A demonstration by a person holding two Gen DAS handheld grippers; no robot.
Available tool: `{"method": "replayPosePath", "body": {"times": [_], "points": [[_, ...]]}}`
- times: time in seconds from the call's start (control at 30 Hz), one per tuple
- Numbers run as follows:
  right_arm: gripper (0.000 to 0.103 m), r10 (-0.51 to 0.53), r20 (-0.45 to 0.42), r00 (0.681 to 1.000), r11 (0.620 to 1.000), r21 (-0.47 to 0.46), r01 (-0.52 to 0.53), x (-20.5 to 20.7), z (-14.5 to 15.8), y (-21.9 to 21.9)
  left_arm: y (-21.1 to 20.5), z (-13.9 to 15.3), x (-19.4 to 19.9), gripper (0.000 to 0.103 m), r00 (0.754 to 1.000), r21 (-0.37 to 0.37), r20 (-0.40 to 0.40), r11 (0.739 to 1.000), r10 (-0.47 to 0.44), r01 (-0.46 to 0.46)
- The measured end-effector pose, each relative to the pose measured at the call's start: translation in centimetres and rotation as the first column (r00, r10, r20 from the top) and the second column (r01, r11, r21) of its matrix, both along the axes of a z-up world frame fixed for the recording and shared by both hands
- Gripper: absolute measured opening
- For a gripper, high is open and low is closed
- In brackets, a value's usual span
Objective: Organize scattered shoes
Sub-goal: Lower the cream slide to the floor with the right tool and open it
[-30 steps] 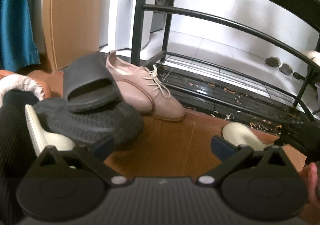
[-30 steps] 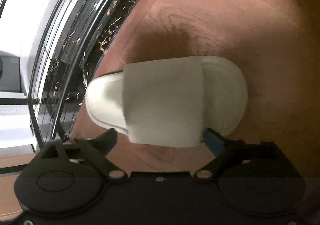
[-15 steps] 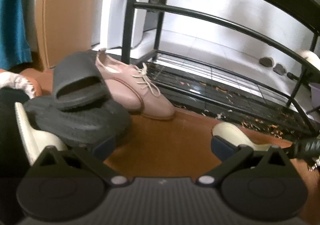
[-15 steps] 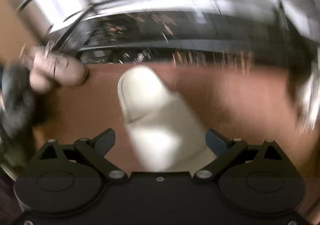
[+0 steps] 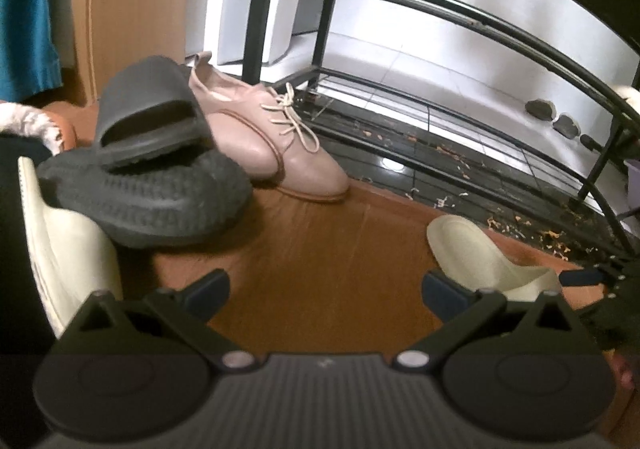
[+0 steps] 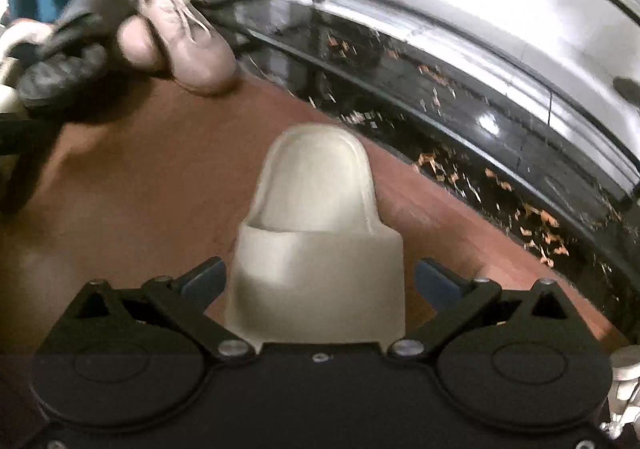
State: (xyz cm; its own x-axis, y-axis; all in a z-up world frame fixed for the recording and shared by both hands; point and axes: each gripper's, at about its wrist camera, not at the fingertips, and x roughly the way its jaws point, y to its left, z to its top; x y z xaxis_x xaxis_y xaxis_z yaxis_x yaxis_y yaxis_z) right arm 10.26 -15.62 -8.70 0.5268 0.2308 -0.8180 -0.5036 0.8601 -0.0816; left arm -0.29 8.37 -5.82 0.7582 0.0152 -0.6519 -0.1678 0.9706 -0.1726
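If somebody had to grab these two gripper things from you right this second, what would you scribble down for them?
Left gripper: open, holding nothing, over bare wood floor.
Right gripper: open, straddling the strap of a cream slipper, not clamped.
Second cream slipper is on edge at far left.
Two dark slippers are stacked, beside the pink lace-up shoes.
Shoe rack: its lower shelf holds no shoes in view.
Done: nothing on that shelf yet.
Left: grip this slipper, then pair and place every shoe.

Count: 2 cream slides (image 5: 476, 253) (image 5: 68, 249), 2 dark grey slides (image 5: 148, 117) (image 5: 148, 201), 2 pink lace-ups (image 5: 296, 145) (image 5: 236, 137), 1 rack (image 5: 440, 9).
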Motion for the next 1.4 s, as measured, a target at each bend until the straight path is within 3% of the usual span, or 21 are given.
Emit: {"method": "replayPosePath", "body": {"times": [0.37, 0.43, 0.5, 0.57, 0.7, 0.8, 0.87, 0.97, 1.2, 1.4], "points": [[0.103, -0.047, 0.008, 0.999, 0.999, 0.005, 0.047, 0.3, -1.1, 0.7, 0.0, -0.3, 0.4, 0.102, 1.000, -0.004, -0.017, 1.000, 0.001, -0.001], [0.102, -0.093, 0.021, 0.995, 0.996, -0.001, 0.093, 0.3, -1.0, 0.9, -0.1, -0.2, 0.4, 0.102, 1.000, -0.003, -0.013, 1.000, -0.002, 0.002], [0.101, -0.207, 0.044, 0.977, 0.978, 0.012, 0.207, 0.2, -0.8, 0.8, -0.1, -0.2, 0.3, 0.102, 1.000, -0.002, -0.008, 1.000, -0.004, 0.004], [0.101, -0.345, 0.051, 0.937, 0.938, 0.047, 0.343, -0.1, -0.5, 0.5, 0.0, 0.0, 0.3, 0.102, 1.000, -0.004, -0.003, 1.000, 0.001, -0.001], [0.101, -0.647, 0.014, 0.763, 0.759, 0.110, 0.642, -1.6, 0.1, 0.5, 0.4, 0.2, 0.3, 0.102, 1.000, -0.016, 0.004, 1.000, 0.021, -0.021], [0.101, -0.739, -0.037, 0.673, 0.664, 0.135, 0.736, -2.7, 0.0, 1.7, 0.8, 0.4, 0.2, 0.102, 0.999, -0.025, 0.009, 0.999, 0.037, -0.037], [0.101, -0.735, -0.022, 0.678, 0.669, 0.144, 0.730, -3.4, 0.0, 3.1, 1.0, 0.6, 0.1, 0.102, 0.999, -0.026, 0.013, 0.999, 0.043, -0.042], [0.101, -0.691, 0.002, 0.723, 0.715, 0.145, 0.684, -4.0, -0.3, 5.3, 1.4, 0.7, 0.0, 0.102, 0.998, -0.029, 0.015, 0.998, 0.054, -0.054], [0.102, -0.619, 0.032, 0.785, 0.785, 0.069, 0.616, -4.8, -2.0, 7.5, 2.2, 0.6, 0.1, 0.102, 0.996, -0.054, 0.003, 0.994, 0.092, -0.092], [0.103, -0.602, 0.021, 0.798, 0.796, 0.092, 0.598, -4.4, -2.2, 6.8, 1.9, 0.5, 0.2, 0.102, 0.997, -0.039, 0.005, 0.996, 0.081, -0.080]]}}
